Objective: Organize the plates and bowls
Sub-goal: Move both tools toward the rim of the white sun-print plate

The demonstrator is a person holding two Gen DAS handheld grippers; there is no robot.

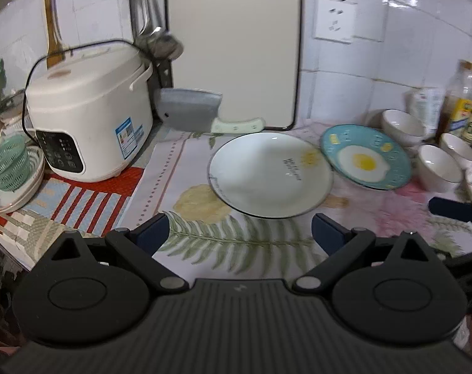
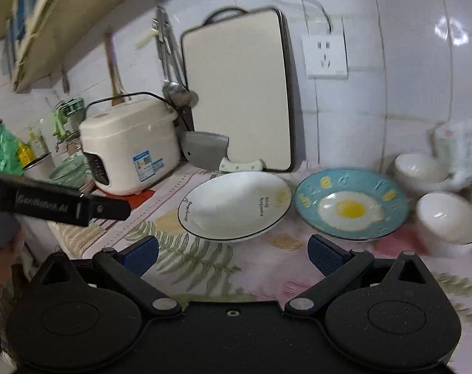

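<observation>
White tiles backed the counter, which was covered by a fern-and-flower printed cloth. Two plates lay side by side on it: a white plate with a thin dark rim, and to its right a blue plate painted with a fried egg, their rims just touching or overlapping; I couldn't tell which. Right of the blue plate stood three white bowls, close together, with two bottles behind them. One rice cooker sat at the left on a striped mat, one cleaver leaned against one pale cutting board propped on the wall, and one socket was on the tiles. The left gripper hovered over the cloth, near the white plate, its fingers spread wide with nothing between them. The right gripper hung likewise in front of both plates, fingers apart and empty.
</observation>
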